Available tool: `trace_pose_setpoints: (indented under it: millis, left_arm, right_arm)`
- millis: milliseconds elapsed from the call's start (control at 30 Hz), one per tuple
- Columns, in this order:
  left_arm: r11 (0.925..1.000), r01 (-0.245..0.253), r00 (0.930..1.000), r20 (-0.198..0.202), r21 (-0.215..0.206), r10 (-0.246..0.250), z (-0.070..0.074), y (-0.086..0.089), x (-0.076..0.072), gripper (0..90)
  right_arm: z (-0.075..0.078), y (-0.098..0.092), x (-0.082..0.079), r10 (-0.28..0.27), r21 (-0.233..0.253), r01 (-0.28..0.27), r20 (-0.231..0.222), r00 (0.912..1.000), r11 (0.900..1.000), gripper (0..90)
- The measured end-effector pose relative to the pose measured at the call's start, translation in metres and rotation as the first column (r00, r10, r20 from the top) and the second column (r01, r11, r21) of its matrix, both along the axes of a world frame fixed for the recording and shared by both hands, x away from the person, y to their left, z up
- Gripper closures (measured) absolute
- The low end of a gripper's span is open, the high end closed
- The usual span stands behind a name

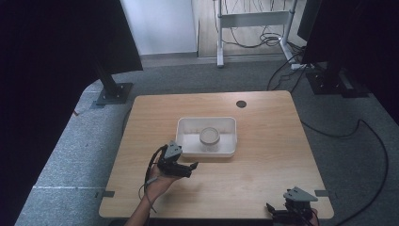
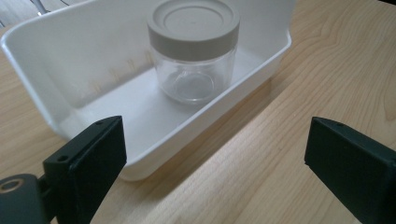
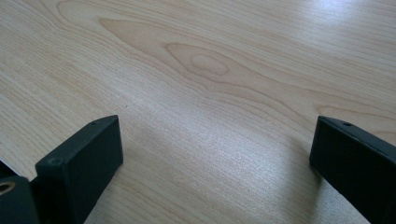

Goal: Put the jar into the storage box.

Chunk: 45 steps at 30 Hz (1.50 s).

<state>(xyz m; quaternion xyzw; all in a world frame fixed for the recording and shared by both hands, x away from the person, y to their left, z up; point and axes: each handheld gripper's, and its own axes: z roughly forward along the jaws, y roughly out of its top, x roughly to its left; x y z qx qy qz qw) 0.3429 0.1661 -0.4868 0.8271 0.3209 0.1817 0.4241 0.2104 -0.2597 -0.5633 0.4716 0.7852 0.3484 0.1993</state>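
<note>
left claw point(image 2: 215, 154) wide, empty, just outside white tray point(image 1: 188, 148) | jar point(image 2: 194, 49) upright inside tray | right claw point(image 3: 217, 158) wide over bare bench point(image 1: 263, 174), well apart from tray | risk: we clip tray wall, tip jar

Bare desk point(image 1: 263, 174) is sitting wide open between the two tools. The white tray point(image 1: 186, 147) wall is blocking the left tool point(image 1: 194, 165) just ahead, with a lidded jar point(image 1: 209, 136) standing inside it.
</note>
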Motion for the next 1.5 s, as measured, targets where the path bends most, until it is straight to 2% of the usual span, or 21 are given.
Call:
trace_pose_setpoints:
  millis: [267, 533, 767, 933, 1167, 1500]
  left_arm:
    - [0.9999, -0.006, 1.0, -0.001, -0.011, 0.006, -0.006, 0.016, -0.01, 5.5]
    - [0.9998, -0.017, 0.9998, 0.006, -0.005, 0.017, -0.012, 0.028, -0.019, 5.5]
    - [0.9993, -0.035, 0.9994, -0.003, -0.01, 0.035, -0.019, 0.04, -0.025, 5.6]
    - [0.9989, -0.047, 0.9989, -0.007, 0.001, 0.047, -0.025, 0.047, -0.028, 5.6]
    - [0.9981, -0.06, 0.9978, -0.027, 0.013, 0.06, -0.038, 0.054, -0.034, 5.6]
    - [0.9964, -0.064, 0.9949, -0.074, 0.056, 0.068, -0.057, 0.06, -0.04, 5.6]
  right_arm:
    - [0.0, 0.0, 0.0, 0.0, 0.0, 0.0, 0.0, 1.0, 1.0, 2.2]
    - [0.0, 0.0, 0.0, -0.002, 0.001, 0.002, 0.0, 1.0, 1.0, 2.2]
    - [0.0, 0.0, 0.0, -0.002, 0.001, 0.002, 0.001, 1.0, 1.0, 2.2]
    - [0.0, 0.0, 0.0, -0.002, 0.001, 0.002, 0.001, 1.0, 1.0, 2.2]
    - [0.0, 0.0, 0.001, -0.003, 0.001, 0.003, 0.002, 1.0, 1.0, 2.2]
    - [0.0, 0.0, 0.001, -0.004, 0.002, 0.004, 0.002, 1.0, 1.0, 2.2]
